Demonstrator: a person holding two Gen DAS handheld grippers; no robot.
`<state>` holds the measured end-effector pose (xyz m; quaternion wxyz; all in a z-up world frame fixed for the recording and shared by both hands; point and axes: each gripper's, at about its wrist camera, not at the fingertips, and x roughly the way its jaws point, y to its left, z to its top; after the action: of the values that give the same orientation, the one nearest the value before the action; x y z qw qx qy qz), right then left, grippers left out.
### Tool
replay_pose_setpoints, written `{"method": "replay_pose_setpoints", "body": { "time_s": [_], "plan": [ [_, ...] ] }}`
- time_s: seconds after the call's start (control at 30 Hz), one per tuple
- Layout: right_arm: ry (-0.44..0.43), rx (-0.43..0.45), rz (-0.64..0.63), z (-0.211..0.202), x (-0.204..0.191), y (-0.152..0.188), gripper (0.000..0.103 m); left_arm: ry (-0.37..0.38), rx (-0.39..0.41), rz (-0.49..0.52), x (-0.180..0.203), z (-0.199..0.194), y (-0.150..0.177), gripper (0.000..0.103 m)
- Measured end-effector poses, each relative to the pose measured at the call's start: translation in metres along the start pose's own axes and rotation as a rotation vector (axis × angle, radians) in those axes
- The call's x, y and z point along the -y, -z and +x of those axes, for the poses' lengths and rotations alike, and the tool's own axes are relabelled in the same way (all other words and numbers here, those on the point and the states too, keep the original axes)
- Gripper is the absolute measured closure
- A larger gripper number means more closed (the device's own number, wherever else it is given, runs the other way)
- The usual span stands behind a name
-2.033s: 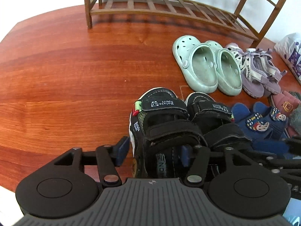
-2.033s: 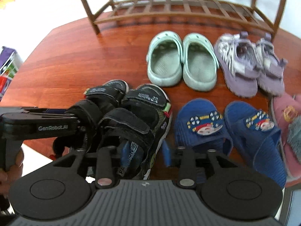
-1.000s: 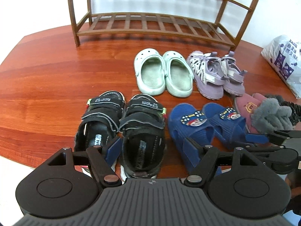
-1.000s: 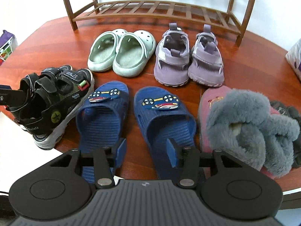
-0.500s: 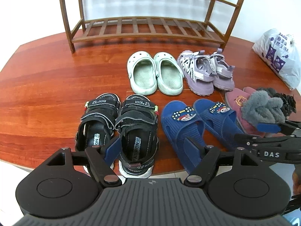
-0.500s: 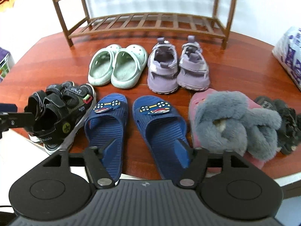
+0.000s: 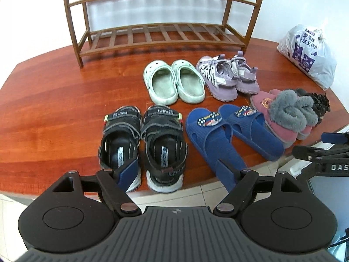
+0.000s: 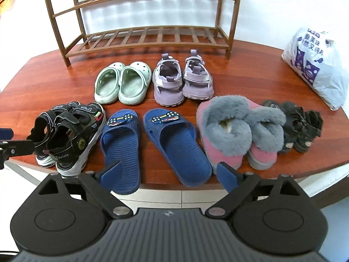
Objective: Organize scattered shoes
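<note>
Ahead of left claw (image 7: 177, 172): black sandals (image 7: 142, 144), paired, heels toward it, lengthwise.
Ahead of right claw (image 8: 168, 174): blue slippers (image 8: 152, 144), paired.
Claws: both released, holding nothing.
Counter (image 7: 54, 109): every pair side by side.

Left tool (image 7: 177, 173) held spread wide, empty, over near tabletop (image 7: 54, 100) edge. Front row, left to right: black sandals (image 7: 141, 144), blue slides (image 7: 229, 135), pink fur-cuffed slippers (image 7: 288, 113), small black pair (image 7: 320, 102). Behind: mint clogs (image 7: 172, 83), lilac sandals (image 7: 226, 76). Wooden shoe rack (image 7: 161, 35) far. White plastic bag (image 7: 309, 54) far right. Right tool (image 7: 327, 152) at right edge.
</note>
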<state>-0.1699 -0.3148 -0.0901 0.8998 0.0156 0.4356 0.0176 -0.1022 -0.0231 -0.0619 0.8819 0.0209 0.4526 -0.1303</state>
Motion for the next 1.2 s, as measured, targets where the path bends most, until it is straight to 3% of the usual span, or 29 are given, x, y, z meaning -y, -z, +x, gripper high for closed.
{"method": "replay_pose_setpoints", "body": {
  "time_s": [0.67,1.2],
  "plan": [
    [-0.030,0.038,0.008,-0.024,0.026,0.017,0.003,-0.059,-0.010,-0.058,0.017,-0.002,0.009,0.021],
    [-0.030,0.064,0.004,-0.023,0.041,0.007,0.003,-0.078,0.055,-0.075,0.019,-0.018,0.000,0.021]
  ]
}}
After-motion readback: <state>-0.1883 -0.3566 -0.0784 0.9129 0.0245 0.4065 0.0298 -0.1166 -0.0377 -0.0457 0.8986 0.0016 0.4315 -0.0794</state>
